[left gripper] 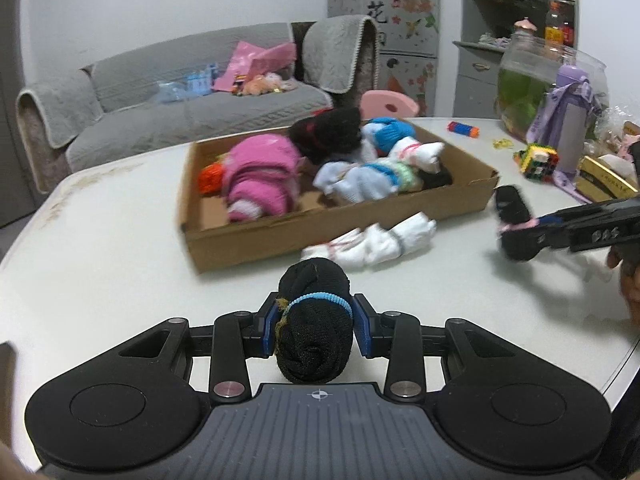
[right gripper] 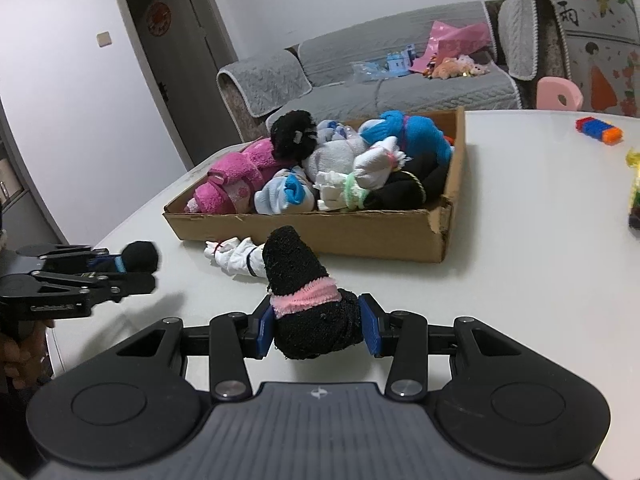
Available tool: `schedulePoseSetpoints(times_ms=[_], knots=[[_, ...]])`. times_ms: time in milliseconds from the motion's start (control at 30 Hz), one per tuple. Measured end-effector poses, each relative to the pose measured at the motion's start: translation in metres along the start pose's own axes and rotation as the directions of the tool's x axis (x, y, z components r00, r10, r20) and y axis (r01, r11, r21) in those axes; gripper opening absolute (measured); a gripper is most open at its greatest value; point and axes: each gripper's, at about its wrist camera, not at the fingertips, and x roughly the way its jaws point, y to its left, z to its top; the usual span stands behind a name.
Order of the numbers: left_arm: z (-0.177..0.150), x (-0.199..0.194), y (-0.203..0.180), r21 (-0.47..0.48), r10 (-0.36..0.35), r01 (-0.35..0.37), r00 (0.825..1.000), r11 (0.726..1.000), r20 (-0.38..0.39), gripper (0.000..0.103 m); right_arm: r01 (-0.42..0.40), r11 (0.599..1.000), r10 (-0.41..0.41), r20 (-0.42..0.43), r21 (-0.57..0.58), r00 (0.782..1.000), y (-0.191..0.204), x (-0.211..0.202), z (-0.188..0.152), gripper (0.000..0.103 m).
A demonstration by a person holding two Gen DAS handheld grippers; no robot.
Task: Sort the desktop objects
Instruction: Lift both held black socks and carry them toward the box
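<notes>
- Two grips hold: left gripper point(left gripper: 316, 330) clamps a black rolled sock bundle with blue band point(left gripper: 314, 320); right gripper point(right gripper: 318, 330) clamps a black fuzzy pink-banded sock bundle point(right gripper: 308, 300).
- Carrying step (both bundles lifted, apparently).
- Ahead lies a white tied sock bundle point(left gripper: 370, 242).
- Beyond it, the brown cardboard tray point(left gripper: 340, 224): next, reach over its wall and release.

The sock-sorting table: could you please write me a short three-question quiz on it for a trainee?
1. True or false: the left gripper is shut on a black sock roll with a blue band.
2. What colour band is on the black sock bundle in the right gripper? A pink, B green, C yellow.
3. Which sock bundle lies on the table just outside the cardboard box?

Key: 1 true; 2 A; 3 the white sock bundle.
</notes>
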Motion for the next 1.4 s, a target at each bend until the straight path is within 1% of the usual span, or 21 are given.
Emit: schedulePoseSetpoints(times_ms=[100,200,267,333,533,600,767,833,1000,1067,1200,1400], knots=[[-0.004,-0.007,0.018,-0.015,0.025,-0.025,1.0,1.0,-0.007,0.044,0.006,1.0,-0.007,0.014,0.024,1.0,-0.009,-0.01,-0.001,0.04],[-0.001,-0.014,0.037,-0.041,0.043,-0.043,0.999,0.998,0.0,0.044,-0.011,0.996,0.006,0.058,0.085,0.998,-0.024,-0.022,0.004,0.04],[0.008,-0.018,0.049,-0.054,0.058,-0.057,0.998,0.997,0.011,0.044,-0.017,0.993,0.007,0.086,0.115,0.996,-0.033,-0.031,0.009,0.04],[0.019,-0.019,0.056,-0.054,0.072,-0.071,0.997,0.996,0.026,0.044,-0.007,0.993,-0.005,0.105,0.117,0.995,-0.037,-0.036,0.017,0.04],[0.072,-0.012,0.059,-0.044,0.055,-0.051,0.994,0.998,0.093,0.044,-0.014,0.998,0.005,0.141,0.062,0.99,-0.03,-0.036,0.06,0.04],[0.092,-0.007,0.056,-0.039,0.035,-0.031,0.993,0.999,0.112,0.044,-0.032,0.998,0.025,0.155,0.045,0.988,-0.026,-0.032,0.076,0.04],[0.138,0.01,0.05,-0.009,-0.009,0.01,0.99,1.0,0.143,0.044,-0.112,0.993,0.105,0.172,0.034,0.98,-0.025,-0.019,0.113,0.04],[0.151,0.02,0.051,0.002,-0.016,0.015,0.99,1.0,0.142,0.044,-0.13,0.991,0.123,0.169,0.031,0.978,-0.027,-0.011,0.123,0.04],[0.178,0.055,0.056,0.022,-0.014,0.011,0.994,1.0,0.108,0.044,-0.13,0.991,0.126,0.135,0.026,0.983,-0.032,0.015,0.14,0.04],[0.184,0.07,0.058,0.017,-0.026,0.025,0.996,1.0,0.091,0.044,-0.134,0.991,0.131,0.107,0.026,0.986,-0.032,0.024,0.141,0.04],[0.195,0.102,0.062,0.011,-0.032,0.031,0.998,0.999,0.048,0.044,-0.115,0.993,0.114,0.047,0.014,0.992,-0.029,0.048,0.145,0.04],[0.199,0.147,0.07,-0.002,-0.046,0.046,0.999,0.999,-0.018,0.044,-0.079,0.996,0.078,-0.026,-0.032,0.997,-0.025,0.074,0.139,0.04]])
